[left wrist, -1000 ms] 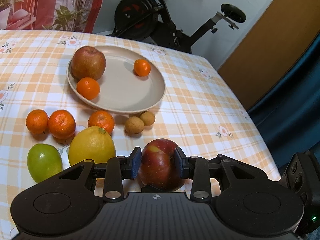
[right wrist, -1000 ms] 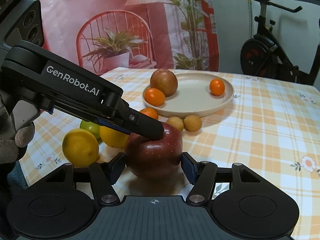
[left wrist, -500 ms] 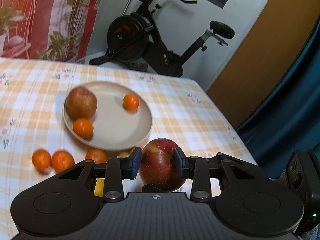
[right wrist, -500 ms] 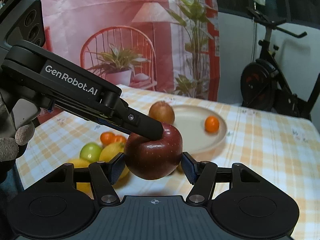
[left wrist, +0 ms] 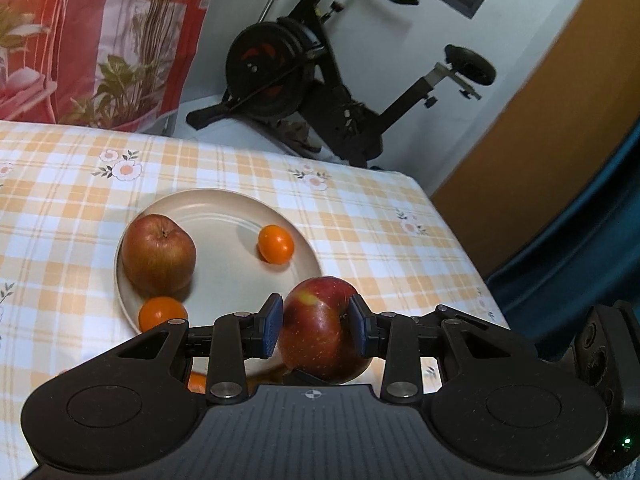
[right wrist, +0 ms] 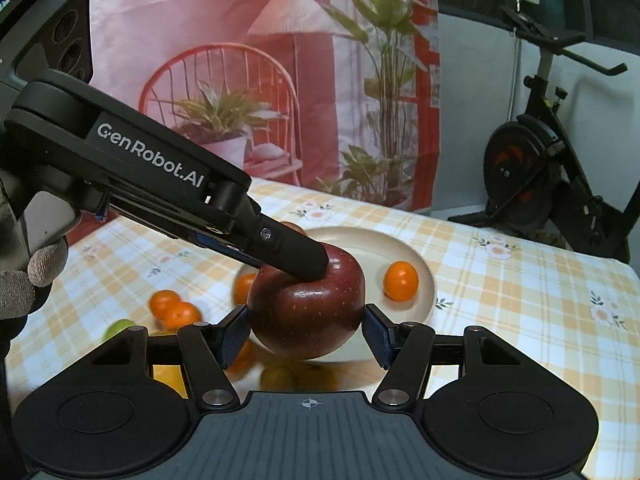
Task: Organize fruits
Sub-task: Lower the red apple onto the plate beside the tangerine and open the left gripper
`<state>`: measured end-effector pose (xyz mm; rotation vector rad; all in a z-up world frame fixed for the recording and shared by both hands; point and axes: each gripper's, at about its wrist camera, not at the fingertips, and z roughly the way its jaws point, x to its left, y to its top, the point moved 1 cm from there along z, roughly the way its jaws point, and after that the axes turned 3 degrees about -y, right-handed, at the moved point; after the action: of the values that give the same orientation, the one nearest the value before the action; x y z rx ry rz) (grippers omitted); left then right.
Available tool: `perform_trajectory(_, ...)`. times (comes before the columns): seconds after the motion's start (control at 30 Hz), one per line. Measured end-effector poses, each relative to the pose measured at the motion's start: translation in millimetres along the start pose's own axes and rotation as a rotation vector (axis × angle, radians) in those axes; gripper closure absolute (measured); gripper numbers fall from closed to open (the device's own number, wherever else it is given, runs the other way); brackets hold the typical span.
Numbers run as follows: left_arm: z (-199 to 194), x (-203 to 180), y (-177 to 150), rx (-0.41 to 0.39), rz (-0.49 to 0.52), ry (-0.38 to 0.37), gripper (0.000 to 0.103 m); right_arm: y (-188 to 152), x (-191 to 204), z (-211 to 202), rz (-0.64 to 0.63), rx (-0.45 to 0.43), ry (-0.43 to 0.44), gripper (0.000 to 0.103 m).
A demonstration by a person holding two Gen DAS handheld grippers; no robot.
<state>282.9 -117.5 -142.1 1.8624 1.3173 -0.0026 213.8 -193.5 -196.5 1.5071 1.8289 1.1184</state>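
A plate (left wrist: pixel 216 204) lies on a table (left wrist: pixel 360 216), with an apple (left wrist: pixel 158 254) at its left side, one small citrus fruit (left wrist: pixel 275 244) toward its right and another (left wrist: pixel 162 313) at its near-left rim, just before the apple. A second apple (left wrist: pixel 324 330) is raised above the plate's near edge, between the pads of the left gripper (left wrist: pixel 316 330) and of the right gripper (right wrist: pixel 306 332), the left gripper reaching in from the left in the right wrist view with one finger (right wrist: pixel 296 256) on the apple's top. Left of the plate, more fruits (right wrist: pixel 174 310) lie on the table, and an exercise bike (left wrist: pixel 304 80) stands behind the table's far edge.
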Motion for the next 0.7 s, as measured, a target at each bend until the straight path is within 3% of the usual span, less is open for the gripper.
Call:
perform_trajectory(0.33,47,19,24,0.072,-0.01,0.029,0.065,2,-30,52,0.016,0.064,-0.005,0.046)
perform_trajectory(0.7,70,32,31,0.112,-0.036,0.011,0.065,2,-42,76,-0.035,0.124,-0.015,0.046)
